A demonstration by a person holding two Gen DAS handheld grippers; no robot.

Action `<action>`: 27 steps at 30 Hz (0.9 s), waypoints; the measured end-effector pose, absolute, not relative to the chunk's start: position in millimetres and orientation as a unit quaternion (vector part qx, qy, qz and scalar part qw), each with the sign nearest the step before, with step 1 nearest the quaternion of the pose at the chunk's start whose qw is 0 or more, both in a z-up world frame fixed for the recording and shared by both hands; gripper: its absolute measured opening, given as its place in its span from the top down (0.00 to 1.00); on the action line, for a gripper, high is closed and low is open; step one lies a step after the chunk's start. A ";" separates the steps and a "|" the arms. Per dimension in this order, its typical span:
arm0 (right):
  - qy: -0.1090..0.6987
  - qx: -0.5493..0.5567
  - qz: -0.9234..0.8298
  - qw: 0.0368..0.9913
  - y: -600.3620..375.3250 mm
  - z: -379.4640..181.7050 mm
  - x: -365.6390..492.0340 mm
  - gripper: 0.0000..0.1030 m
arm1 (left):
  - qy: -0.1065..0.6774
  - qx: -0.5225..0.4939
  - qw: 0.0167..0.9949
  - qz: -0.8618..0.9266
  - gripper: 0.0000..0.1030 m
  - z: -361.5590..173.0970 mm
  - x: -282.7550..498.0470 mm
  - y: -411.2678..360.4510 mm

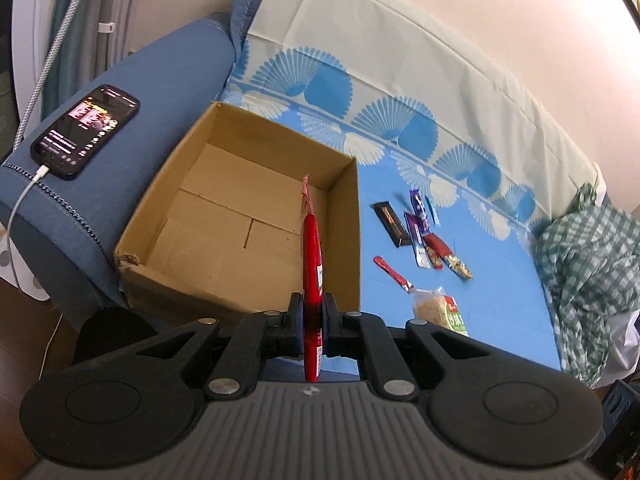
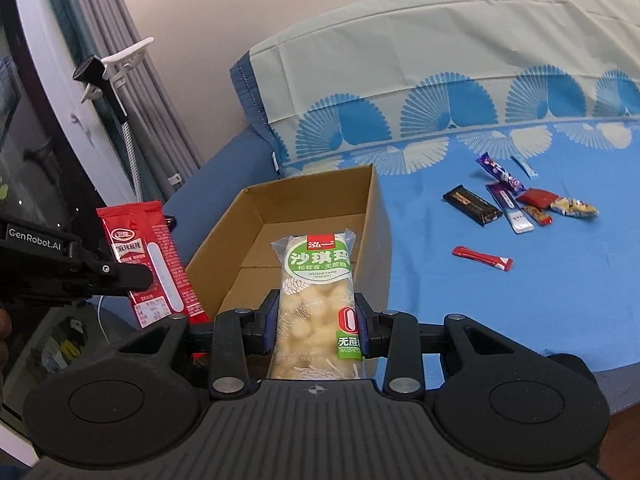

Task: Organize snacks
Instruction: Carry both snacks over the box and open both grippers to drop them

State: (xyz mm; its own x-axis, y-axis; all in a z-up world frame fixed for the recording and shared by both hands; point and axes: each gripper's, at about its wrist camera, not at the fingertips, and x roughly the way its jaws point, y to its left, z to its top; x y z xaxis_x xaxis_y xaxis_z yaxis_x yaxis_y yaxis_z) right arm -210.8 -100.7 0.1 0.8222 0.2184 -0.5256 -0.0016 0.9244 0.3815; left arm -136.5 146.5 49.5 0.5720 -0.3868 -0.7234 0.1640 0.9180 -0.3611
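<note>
My left gripper (image 1: 313,308) is shut on a red snack packet (image 1: 311,240), seen edge-on above the near wall of an open, empty cardboard box (image 1: 280,136). In the right wrist view that left gripper (image 2: 148,276) holds the red packet (image 2: 136,232) upright, left of the box (image 2: 378,216). My right gripper (image 2: 316,320) is shut on a clear pastry pack with a green label (image 2: 316,280), which points over the box's near edge. Several loose snacks lie on the blue sheet to the right: a black bar (image 2: 472,205), a red stick (image 2: 482,258), a purple bar (image 2: 500,172).
The box sits on a sofa seat covered with a blue fan-print sheet (image 1: 480,272). A phone (image 1: 86,132) on a charging cable rests on the blue armrest left of the box. A green checked cloth (image 1: 584,280) is bunched at the far right. Curtains hang behind the armrest.
</note>
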 end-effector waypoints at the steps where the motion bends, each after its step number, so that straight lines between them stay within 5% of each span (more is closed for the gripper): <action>1: 0.293 0.181 0.058 0.937 -97.9 2.0 -212.2 0.63 | 0.434 -0.130 0.878 -0.158 0.92 49.9 -135.5 148.0; 27: 0.323 0.134 0.075 0.934 -67.2 -8.5 -110.4 0.63 | 0.459 -0.142 0.867 -0.132 0.92 22.5 -38.9 157.2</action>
State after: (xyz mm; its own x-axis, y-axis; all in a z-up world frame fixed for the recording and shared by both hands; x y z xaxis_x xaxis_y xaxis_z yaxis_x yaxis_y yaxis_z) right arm -110.4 -67.2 -8.5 0.7804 0.2260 -0.5831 -0.0531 0.9530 0.2982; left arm -38.9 157.2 22.5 0.5434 -0.3595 -0.7586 0.0994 0.9248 -0.3671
